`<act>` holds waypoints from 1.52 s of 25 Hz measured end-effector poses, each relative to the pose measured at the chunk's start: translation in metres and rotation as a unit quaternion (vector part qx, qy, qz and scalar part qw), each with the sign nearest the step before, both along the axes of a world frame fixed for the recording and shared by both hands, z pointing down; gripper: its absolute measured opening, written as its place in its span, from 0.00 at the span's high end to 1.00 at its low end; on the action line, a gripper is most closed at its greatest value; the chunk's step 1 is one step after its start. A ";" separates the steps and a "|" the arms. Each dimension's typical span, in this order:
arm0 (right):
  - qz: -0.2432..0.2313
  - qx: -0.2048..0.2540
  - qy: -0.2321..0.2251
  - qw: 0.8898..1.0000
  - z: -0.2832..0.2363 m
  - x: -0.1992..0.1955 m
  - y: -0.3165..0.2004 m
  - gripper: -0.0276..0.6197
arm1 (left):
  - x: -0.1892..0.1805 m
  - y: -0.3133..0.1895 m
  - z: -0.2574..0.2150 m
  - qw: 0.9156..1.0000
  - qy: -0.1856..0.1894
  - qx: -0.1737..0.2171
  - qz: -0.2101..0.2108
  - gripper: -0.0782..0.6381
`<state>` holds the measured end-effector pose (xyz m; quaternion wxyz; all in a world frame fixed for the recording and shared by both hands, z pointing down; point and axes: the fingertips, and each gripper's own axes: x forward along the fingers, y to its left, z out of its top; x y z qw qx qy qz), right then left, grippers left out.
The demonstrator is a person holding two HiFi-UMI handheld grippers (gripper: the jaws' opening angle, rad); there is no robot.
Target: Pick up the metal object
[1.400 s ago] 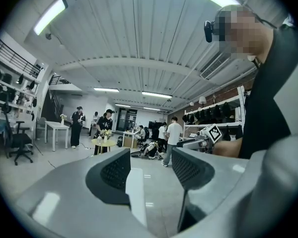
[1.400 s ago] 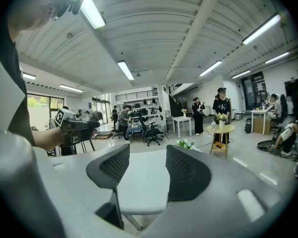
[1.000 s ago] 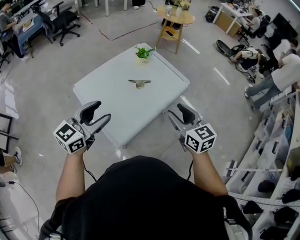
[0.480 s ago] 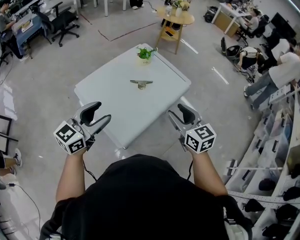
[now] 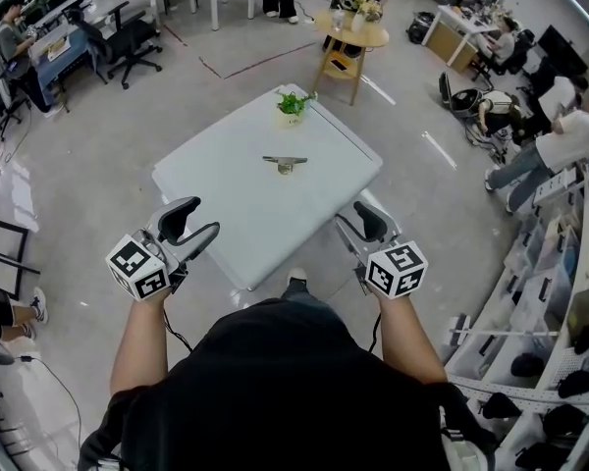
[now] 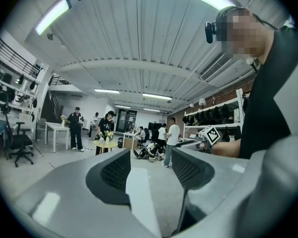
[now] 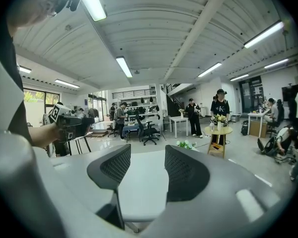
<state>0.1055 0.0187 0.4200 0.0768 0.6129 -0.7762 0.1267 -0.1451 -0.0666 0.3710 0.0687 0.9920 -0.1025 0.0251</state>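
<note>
The left gripper (image 5: 198,219) and right gripper (image 5: 356,222) gape, empty. The metal object (image 5: 286,163) on the table (image 5: 226,209) is too small to identify.

Head view steeply down over white table (image 5: 245,194); both gripper views low, level, toward round side table (image 7: 221,130).

Your table (image 5: 226,199) is a plain pale bluish white. The metal object (image 5: 286,162) near its middle is dull silver-grey. At the table's 12 o'clock, the plant (image 5: 294,102) is bright green. Your left gripper (image 5: 198,218) and right gripper (image 5: 350,216) are grey with black, dot-textured pads (image 6: 116,170), and their cubes (image 5: 137,268) carry black-and-white square markers. The floor (image 5: 98,155) is light grey and your shirt (image 5: 275,391) is black.
</note>
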 end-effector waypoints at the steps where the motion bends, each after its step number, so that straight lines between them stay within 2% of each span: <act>1: -0.001 0.000 0.000 1.000 0.000 0.001 -0.003 0.61 | 0.000 -0.002 -0.001 1.000 0.001 0.002 0.000 0.53; 12: -0.016 -0.001 -0.004 1.000 0.008 0.011 -0.045 0.61 | 0.003 -0.034 0.002 1.000 -0.010 0.000 -0.019 0.53; 38: -0.055 -0.028 0.002 0.998 0.030 0.058 -0.158 0.60 | 0.048 -0.125 0.017 0.998 -0.022 -0.021 -0.056 0.53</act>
